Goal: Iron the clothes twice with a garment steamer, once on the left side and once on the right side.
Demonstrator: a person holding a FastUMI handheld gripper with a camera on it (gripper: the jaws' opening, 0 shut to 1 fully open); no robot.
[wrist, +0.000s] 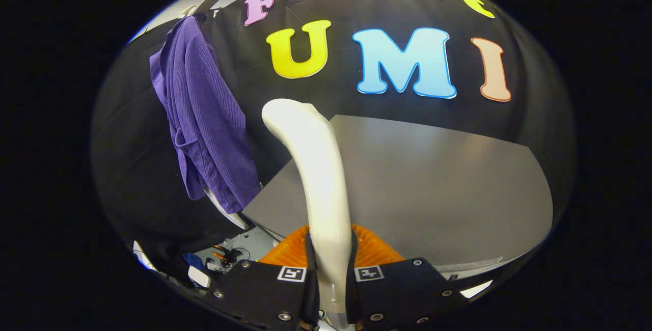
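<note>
The gripper [331, 265] is closed on the handle of the garment steamer [316, 168], with both fingers [305, 265] pressing its sides and only the handle's width left between them. From that grip the steamer, a smooth cream-white curved body, rises up and forward past the fingertips and bends over to the left at its top end.

Taking the steamer as the landmark: just behind its lower part, on either side of the handle, sits an orange ribbed piece [374, 249], and whether that belongs to the gripper or to a stand cannot be told. Beyond the steamer and mostly to its right spreads a grey table top [433, 183]. Below and to the left of the steamer, past the table's edge, lies a small clutter of cables and bits [224, 257] too small to make out.

Farther off, to the left of the steamer's head and well apart from it, a purple ribbed garment [204, 117] hangs on a pale hanger [206, 2] against the black cloth wall [127, 142]. The steamer's head points roughly toward the garment without touching it.
</note>
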